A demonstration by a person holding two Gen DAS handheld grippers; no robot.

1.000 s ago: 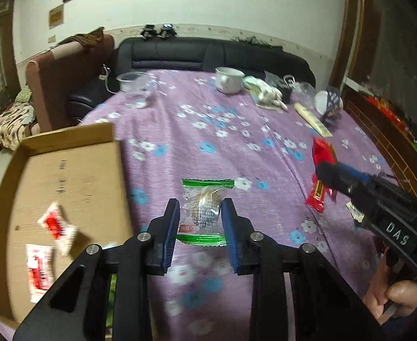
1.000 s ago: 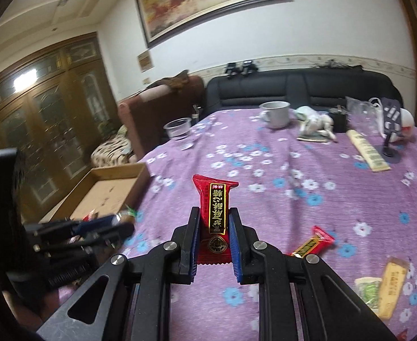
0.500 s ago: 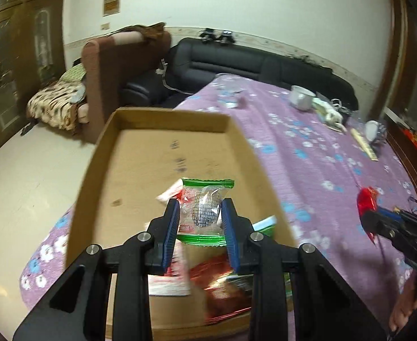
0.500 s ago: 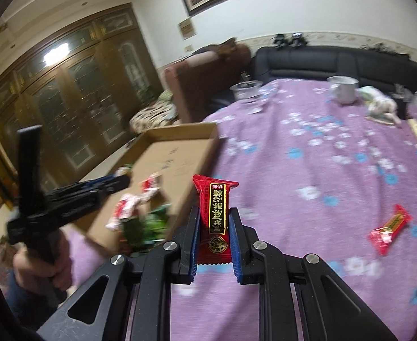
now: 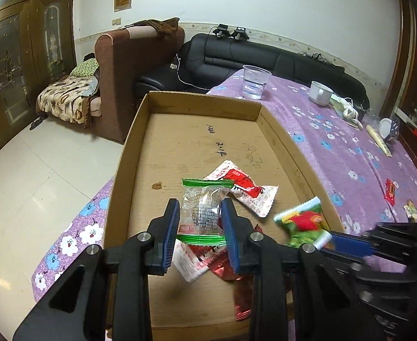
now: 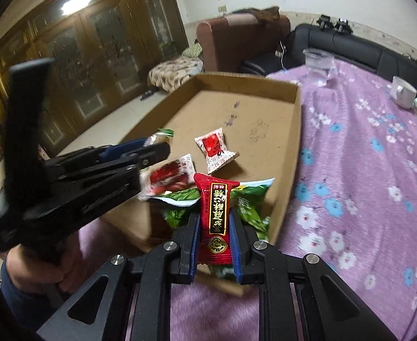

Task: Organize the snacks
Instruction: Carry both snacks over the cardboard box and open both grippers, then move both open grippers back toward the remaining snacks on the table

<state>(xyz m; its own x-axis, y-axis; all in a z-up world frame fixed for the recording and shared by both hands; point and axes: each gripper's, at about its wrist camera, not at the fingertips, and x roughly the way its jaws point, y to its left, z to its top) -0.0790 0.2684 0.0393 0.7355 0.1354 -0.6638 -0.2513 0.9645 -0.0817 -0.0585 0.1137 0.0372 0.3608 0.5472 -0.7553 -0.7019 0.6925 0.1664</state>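
- Hovering over the cardboard box [image 5: 273, 130], left gripper [image 5: 199, 218] fingers pinch a clear green-edged snack [image 5: 201, 209].
- Right gripper [image 6: 214, 237] fingers clamp a red snack [image 6: 215, 221] at the box's near end.
- Several snacks lie inside; two packets [image 5: 390, 191] wait beyond the box on the desk [image 5: 336, 147].

One box [image 5: 197, 102], two cups [image 5: 255, 82]
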